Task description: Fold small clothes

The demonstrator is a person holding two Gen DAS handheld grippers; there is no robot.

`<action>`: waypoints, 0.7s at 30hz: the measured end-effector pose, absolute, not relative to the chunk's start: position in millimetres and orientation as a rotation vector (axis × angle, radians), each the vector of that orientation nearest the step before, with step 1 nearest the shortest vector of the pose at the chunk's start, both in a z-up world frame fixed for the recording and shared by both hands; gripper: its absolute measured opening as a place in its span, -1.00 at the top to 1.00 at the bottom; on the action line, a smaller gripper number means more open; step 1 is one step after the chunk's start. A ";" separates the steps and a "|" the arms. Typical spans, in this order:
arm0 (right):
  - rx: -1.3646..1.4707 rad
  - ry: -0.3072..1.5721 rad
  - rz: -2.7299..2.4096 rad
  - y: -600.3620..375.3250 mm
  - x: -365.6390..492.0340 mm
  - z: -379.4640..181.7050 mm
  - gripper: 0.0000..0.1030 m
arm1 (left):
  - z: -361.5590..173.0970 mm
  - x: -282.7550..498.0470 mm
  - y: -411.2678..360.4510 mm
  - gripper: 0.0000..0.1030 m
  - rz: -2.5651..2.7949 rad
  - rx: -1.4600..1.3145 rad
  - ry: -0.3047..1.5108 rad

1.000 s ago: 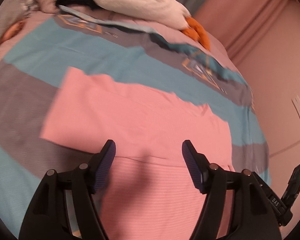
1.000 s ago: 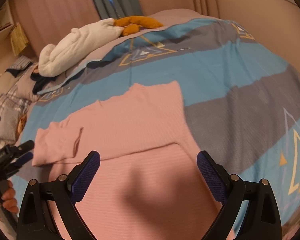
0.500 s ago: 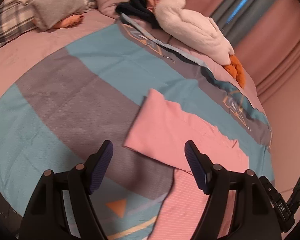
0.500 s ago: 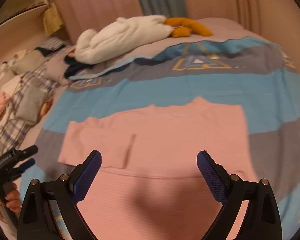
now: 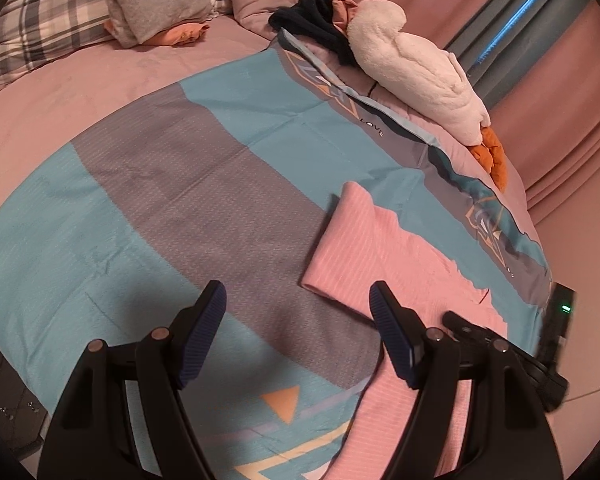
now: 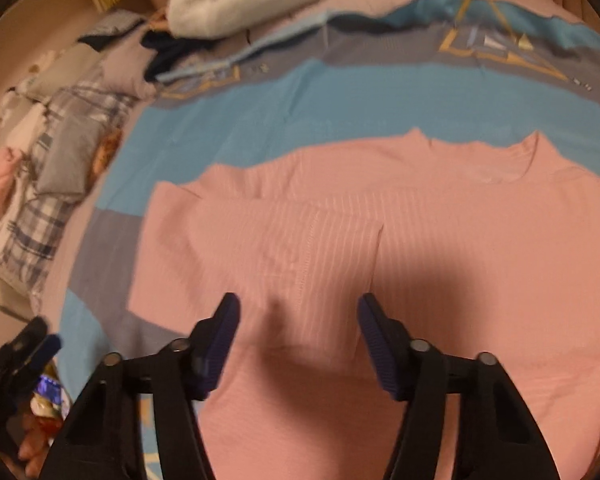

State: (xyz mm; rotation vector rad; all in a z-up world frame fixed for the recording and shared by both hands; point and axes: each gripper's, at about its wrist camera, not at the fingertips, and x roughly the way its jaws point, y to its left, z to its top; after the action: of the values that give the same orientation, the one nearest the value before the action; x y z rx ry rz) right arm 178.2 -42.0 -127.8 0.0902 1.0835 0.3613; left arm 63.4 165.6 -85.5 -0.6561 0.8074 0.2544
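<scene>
Pink ribbed top [image 6: 440,216] lies flat on the striped bedspread [image 6: 340,104], filling the middle and right of the right wrist view. Neckline sits at upper right of that frame; one sleeve is folded in across the body, its cuff edge running down the centre of the frame.

Right gripper [image 6: 298,344]: jaws closing, not yet together. Fabric lies under and between the pads, but no pinch is visible and nothing is lifted. The frame is motion-blurred, so contact with the cloth can't be confirmed.

Left gripper [image 5: 298,334]: jaws apart, nothing between them. It hangs over bare bedspread [image 5: 188,184]. In the left wrist view the top [image 5: 384,256] sits to the right of the gripper, centre-right to lower right of the frame, its nearest edge just past the right-hand finger.

Key relation: the top's long axis runs roughly up-down in the right wrist view, hem toward the bottom, neck toward the top. The folded sleeve's edge lies directly ahead of the right gripper, about centred between its fingers. Right hand is clearly nearer; left is off the garment to one side.

My read: the right looks set to take the fabric near the sleeve or a side edge for the next fold. The left would need to shift toward the top before it can pin or lift anything.

Background: a white plush toy [image 5: 416,68] with orange feet and pillows [image 5: 60,20] at the upper edge, well apart from the work.
</scene>
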 end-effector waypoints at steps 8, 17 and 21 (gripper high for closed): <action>0.018 1.092 0.318 -29.3 177.2 -136.7 -0.19 | -93.6 62.4 170.9 -0.44 0.263 -0.669 0.830; -0.147 1.040 0.266 -20.6 173.6 -140.8 0.43 | -96.7 64.5 166.7 -0.44 0.245 -0.669 0.842; -0.160 1.026 0.271 -23.0 171.4 -136.2 0.49 | -96.2 64.3 166.5 -0.44 0.244 -0.670 0.841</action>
State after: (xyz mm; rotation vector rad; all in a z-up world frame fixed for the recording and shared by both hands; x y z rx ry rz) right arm 171.4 -23.0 -136.2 -0.1596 1.0258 0.2706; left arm 64.3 166.5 -96.2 -0.6696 0.8408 0.2438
